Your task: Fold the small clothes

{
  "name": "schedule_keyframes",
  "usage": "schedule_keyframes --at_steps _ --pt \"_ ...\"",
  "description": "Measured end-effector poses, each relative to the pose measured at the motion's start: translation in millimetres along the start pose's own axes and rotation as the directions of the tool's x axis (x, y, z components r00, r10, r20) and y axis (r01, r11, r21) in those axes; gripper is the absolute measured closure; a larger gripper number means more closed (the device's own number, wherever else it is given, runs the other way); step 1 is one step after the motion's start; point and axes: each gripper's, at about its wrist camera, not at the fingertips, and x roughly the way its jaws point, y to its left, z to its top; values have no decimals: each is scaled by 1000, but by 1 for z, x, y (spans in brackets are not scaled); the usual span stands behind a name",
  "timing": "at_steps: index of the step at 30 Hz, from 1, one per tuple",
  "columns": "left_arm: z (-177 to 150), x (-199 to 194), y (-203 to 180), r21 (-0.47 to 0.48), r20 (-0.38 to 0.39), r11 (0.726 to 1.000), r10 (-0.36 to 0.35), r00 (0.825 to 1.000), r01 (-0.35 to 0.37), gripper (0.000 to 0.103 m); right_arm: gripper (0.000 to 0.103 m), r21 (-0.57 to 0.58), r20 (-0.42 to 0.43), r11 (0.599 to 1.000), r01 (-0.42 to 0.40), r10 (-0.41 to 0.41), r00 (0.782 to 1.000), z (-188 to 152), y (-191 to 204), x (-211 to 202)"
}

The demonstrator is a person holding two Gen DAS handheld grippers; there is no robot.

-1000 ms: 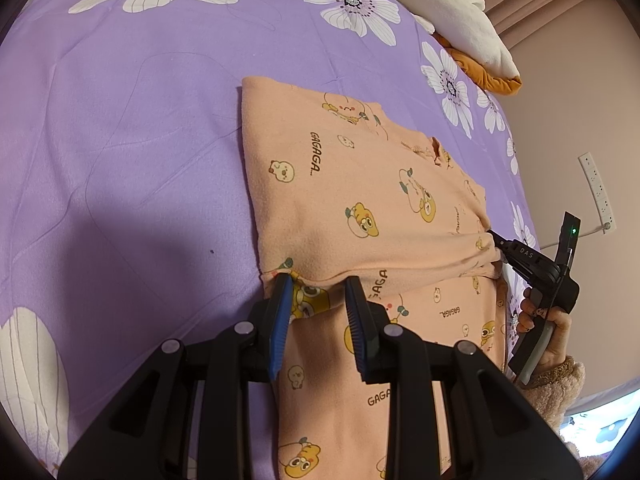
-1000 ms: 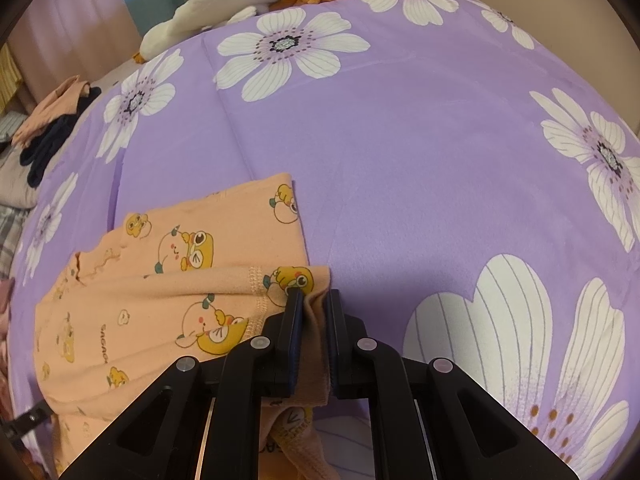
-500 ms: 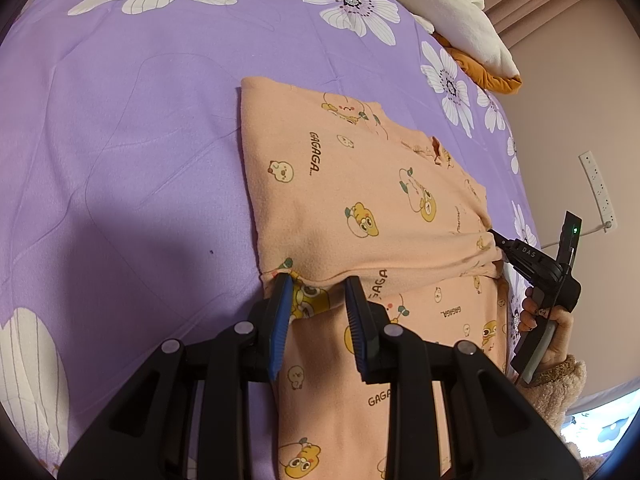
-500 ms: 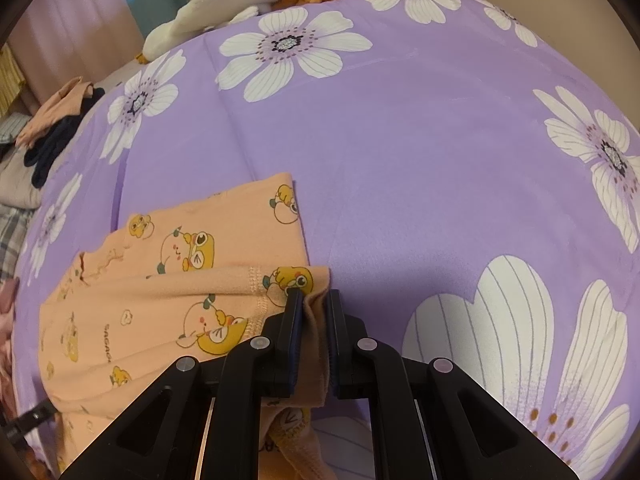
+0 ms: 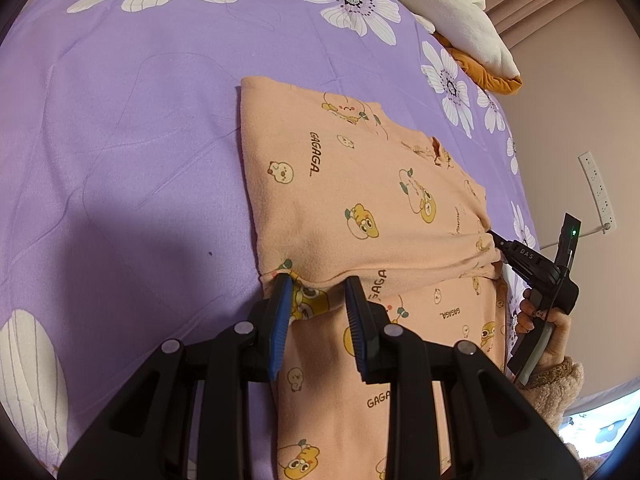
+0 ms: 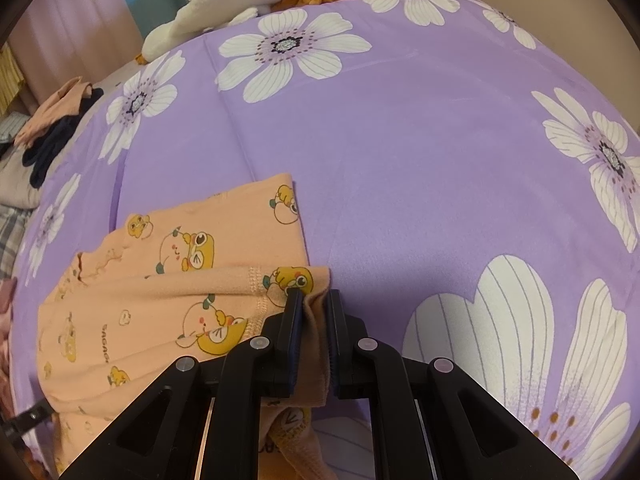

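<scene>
A peach garment (image 5: 360,208) printed with yellow cartoon ducks lies on the purple flowered bedspread (image 5: 120,160), its near part folded back over the rest. My left gripper (image 5: 316,284) straddles the left corner of the folded edge, and bunched cloth fills the space between its blue pads. In the right wrist view my right gripper (image 6: 314,300) is shut on the garment's (image 6: 160,300) other corner, with cloth squeezed between its black fingers. The left wrist view shows that right gripper (image 5: 494,236) pinching the far end of the same edge, held by a hand (image 5: 536,320) in a fuzzy sleeve.
A white and orange plush pile (image 5: 460,12) lies at the bed's far end. Other clothes (image 6: 52,120) are stacked beyond the bed's left side in the right wrist view. A wall with a power strip (image 5: 598,188) borders the bed.
</scene>
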Motion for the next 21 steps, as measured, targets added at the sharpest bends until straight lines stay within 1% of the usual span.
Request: schedule_keyframes --at_steps 4,7,10,21 --pt "1 0 0 -6 -5 1000 -7 1000 7 74 95 -22 10 999 24 -23 1000 -1 4 0" --pt "1 1 -1 -2 -8 1000 -4 1000 4 73 95 -18 5 999 30 -30 1000 0 4 0" --pt "1 1 -2 -1 -8 1000 -10 1000 10 70 95 -7 1 1000 30 -30 1000 1 3 0" --pt "1 2 -3 4 -8 1000 -4 1000 4 70 95 11 -5 1000 19 -19 1000 1 1 -1"
